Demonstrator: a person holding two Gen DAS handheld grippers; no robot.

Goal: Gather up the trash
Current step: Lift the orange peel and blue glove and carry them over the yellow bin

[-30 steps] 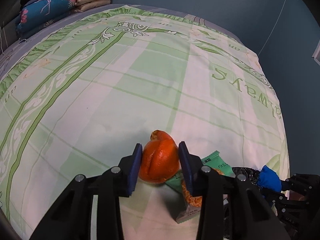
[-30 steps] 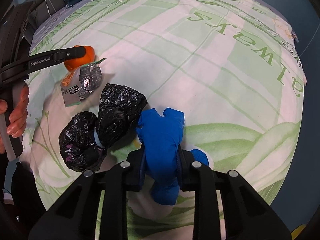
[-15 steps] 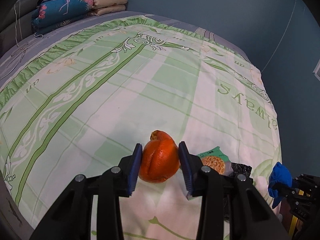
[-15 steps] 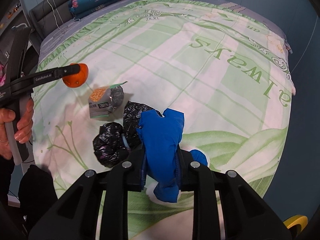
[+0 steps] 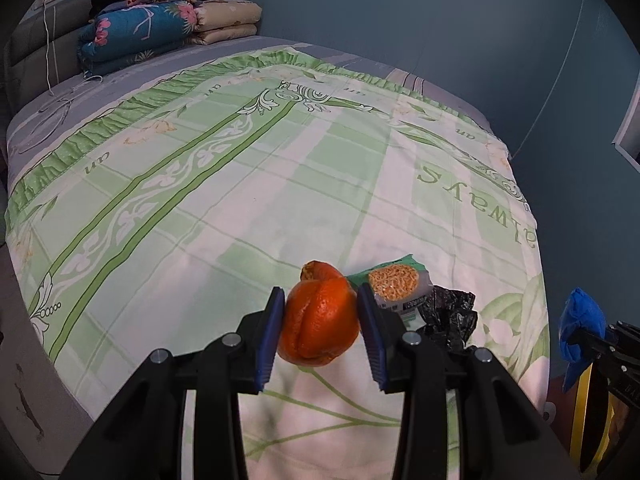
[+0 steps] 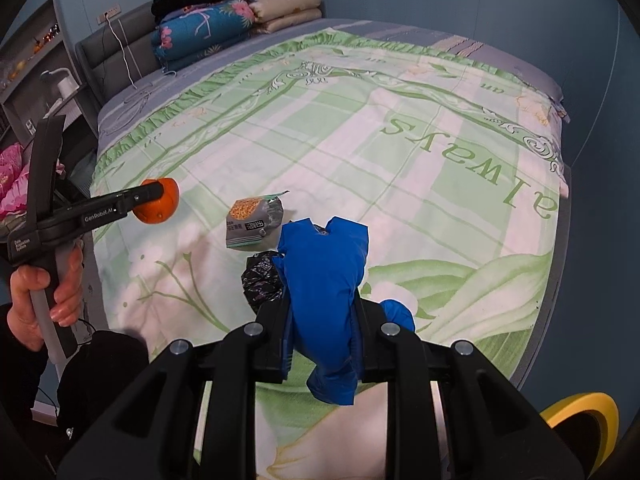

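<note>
- Left gripper [image 5: 320,326] is clamped on an orange peel [image 5: 319,322], its blue pads pressed to both sides of the fruit-shaped skin, held in the air above the near edge of the bedspread [image 5: 248,184].
- Right gripper [image 6: 322,326] is clamped on a blue bag [image 6: 324,280], crumpled and sticking up between the jaws, also above the near end of the bedspread.
- From the right wrist view, a hand [image 6: 44,300] grips the handle of the left gripper at the bedspread's left edge.
- On the bedspread, a snack packet [image 6: 252,222] lies near the front end, silver inside and printed with noodles.
- Just beside the packet, nearer the front edge, sits a crumpled black plastic bag [image 6: 262,282], partly hidden behind the blue bag.
- At the far end, beyond the bedspread, folded quilts [image 6: 224,26] are stacked against the headboard [image 6: 116,48], with dark clothing on top.
- Off the bedspread's near right corner, part of a yellow rim [image 6: 580,410] shows; what it belongs to I cannot tell.
</note>
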